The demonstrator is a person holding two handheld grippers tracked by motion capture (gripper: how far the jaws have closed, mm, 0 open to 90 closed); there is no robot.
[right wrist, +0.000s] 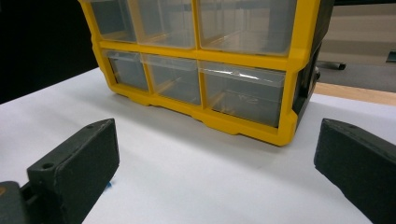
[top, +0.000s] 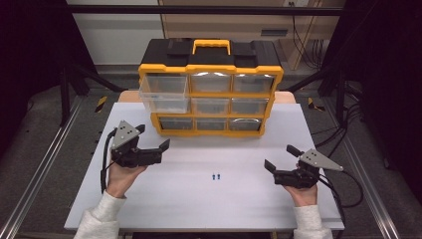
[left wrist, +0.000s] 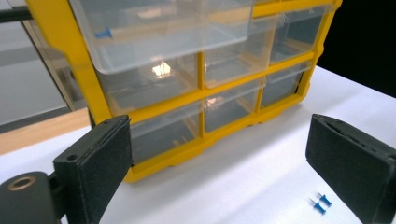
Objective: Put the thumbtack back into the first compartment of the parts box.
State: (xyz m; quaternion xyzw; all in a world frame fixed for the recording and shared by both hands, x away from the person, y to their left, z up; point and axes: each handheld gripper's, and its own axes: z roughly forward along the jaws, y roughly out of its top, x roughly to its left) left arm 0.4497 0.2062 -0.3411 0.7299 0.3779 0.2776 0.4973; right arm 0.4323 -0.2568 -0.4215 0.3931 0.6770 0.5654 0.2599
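High view first: two small blue pushpins [top: 215, 176] lie side by side on the white table [top: 189, 209], just below the middle of the frame, and that is what I'm after. My left claw [top: 152, 138] sits at middle left, jaws spread wide and holding nothing. My right claw [top: 281, 157] is at middle right, jaws likewise apart and empty. The pins lie between the two, a touch closer to the right claw in this frame, though both stand well apart from them.

Behind it all, the yellow organizer [top: 211, 94] stands upright in the upper middle of the frame, and its top-left drawer [top: 164, 93] is pulled out, clear and open toward me. I reckon that's where the pins go.

Left gripper view now: the pins [left wrist: 320, 202] show at lower right, just beside the inner face of my right-hand jaw, their shafts slanting toward the upper left of that frame. The open drawer [left wrist: 163, 32] hangs at the top, with what looks like one blue pin [left wrist: 103, 33] already inside.

So the coming move turns on this: from my left claw the pins lie off toward frame right and low, and I'd need to swing that way and line the jaws across the shafts.
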